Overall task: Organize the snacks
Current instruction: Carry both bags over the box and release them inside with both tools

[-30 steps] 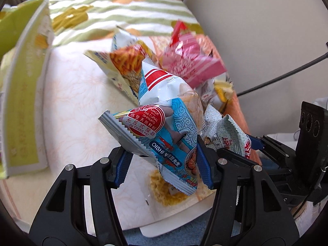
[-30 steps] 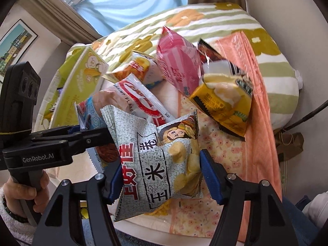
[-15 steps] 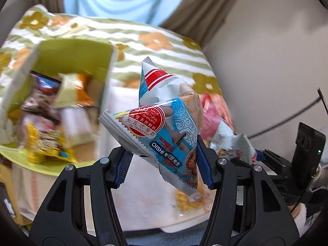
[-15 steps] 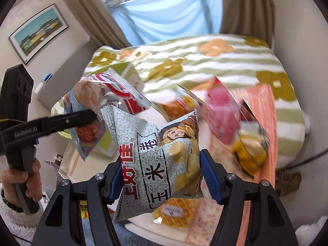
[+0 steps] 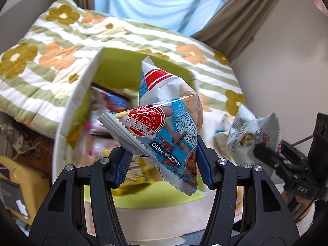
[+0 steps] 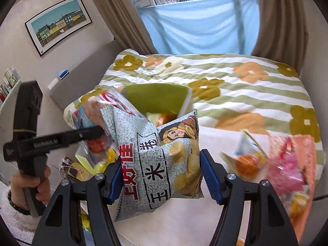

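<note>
My left gripper [image 5: 163,167] is shut on a blue and white Oishi shrimp snack bag [image 5: 164,123], held up in front of an open green box [image 5: 131,65] with several snack packs inside. My right gripper [image 6: 161,177] is shut on a grey-green speckled potato chip bag [image 6: 155,160], held up just right of the left gripper [image 6: 61,139] and its shrimp bag [image 6: 102,110]. The chip bag also shows in the left wrist view [image 5: 252,135]. The green box [image 6: 157,98] stands behind both bags.
Loose snack bags, one orange [image 6: 246,160] and one pink [image 6: 287,168], lie on the right of the low table [image 6: 184,221]. A flowered striped quilt [image 6: 235,82] covers the bed behind. Curtains and a window [image 6: 194,24] are at the back.
Both grippers have swung left and up with their bags, away from the loose snack pile. The green box has come to the middle of both views.
</note>
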The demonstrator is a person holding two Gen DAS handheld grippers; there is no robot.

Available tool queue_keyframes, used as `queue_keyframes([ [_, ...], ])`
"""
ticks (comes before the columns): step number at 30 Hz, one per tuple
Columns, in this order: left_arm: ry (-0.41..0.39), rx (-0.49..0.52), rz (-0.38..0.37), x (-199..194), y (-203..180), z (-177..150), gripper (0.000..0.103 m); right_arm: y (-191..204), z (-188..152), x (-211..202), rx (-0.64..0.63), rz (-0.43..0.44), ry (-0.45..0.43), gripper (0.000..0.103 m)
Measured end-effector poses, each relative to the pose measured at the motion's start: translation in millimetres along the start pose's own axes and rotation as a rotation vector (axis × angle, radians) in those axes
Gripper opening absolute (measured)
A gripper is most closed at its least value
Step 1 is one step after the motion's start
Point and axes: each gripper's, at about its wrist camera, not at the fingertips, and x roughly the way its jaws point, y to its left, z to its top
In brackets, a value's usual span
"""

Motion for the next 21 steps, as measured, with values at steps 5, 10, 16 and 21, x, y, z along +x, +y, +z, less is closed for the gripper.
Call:
queue_keyframes([
  [5,0.070,0.021,-0.051,21,34,7,0.054,36,18,36,-0.024,-0.014,0.014,0.063],
  [10,0.108,0.064,-0.032,38,51,11,0.102,58,22,59,0.001,-0.049,0.032,0.063],
  [16,0.138,0.027,-0.061,34,73,13,0.103,66,22,71,0.015,-0.073,0.064,0.063],
  [21,0.086,0.012,0.001,14,80,14,0.103,73,23,81,-0.046,-0.046,0.080,0.063],
])
